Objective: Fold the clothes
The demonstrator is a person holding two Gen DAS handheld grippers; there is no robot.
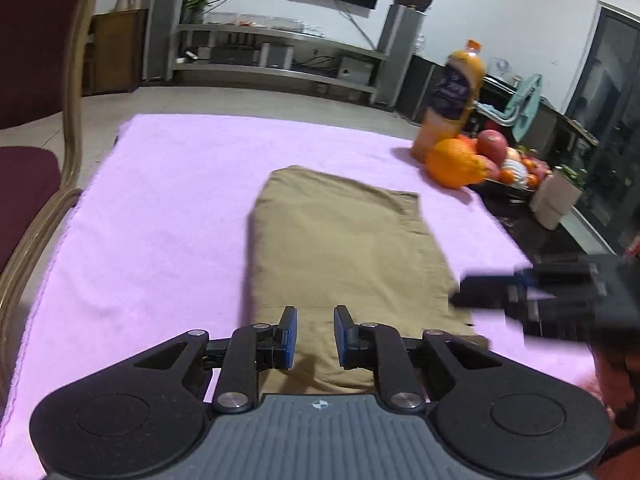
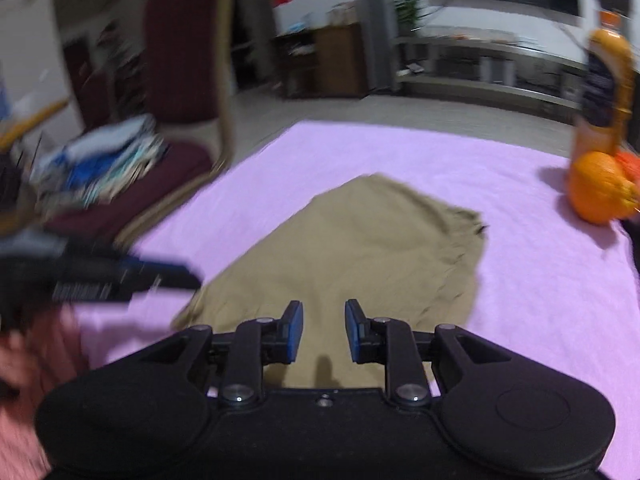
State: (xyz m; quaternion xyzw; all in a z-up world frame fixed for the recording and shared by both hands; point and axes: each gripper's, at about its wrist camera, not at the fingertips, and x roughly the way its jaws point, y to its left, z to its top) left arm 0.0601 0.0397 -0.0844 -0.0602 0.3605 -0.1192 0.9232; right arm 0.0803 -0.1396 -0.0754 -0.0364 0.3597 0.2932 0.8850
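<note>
A tan garment [image 1: 340, 248] lies folded into a long flat rectangle on the pink cloth [image 1: 168, 208] that covers the table. My left gripper [image 1: 315, 320] hovers open over the garment's near end, nothing between its blue pads. The right gripper [image 1: 472, 290] shows blurred at the garment's right edge in the left wrist view. In the right wrist view the same tan garment [image 2: 360, 248] spreads ahead, and my right gripper [image 2: 323, 314] is open above its near end. The left gripper [image 2: 172, 276] appears blurred at the left.
An orange juice bottle [image 1: 456, 100] and a tray of fruit [image 1: 496, 160] with a large orange [image 1: 454, 162] stand at the cloth's far right corner. A maroon chair [image 2: 176, 92] to the left holds a pile of clothes [image 2: 104, 160]. A pink sleeve [image 2: 24, 360] shows at the left.
</note>
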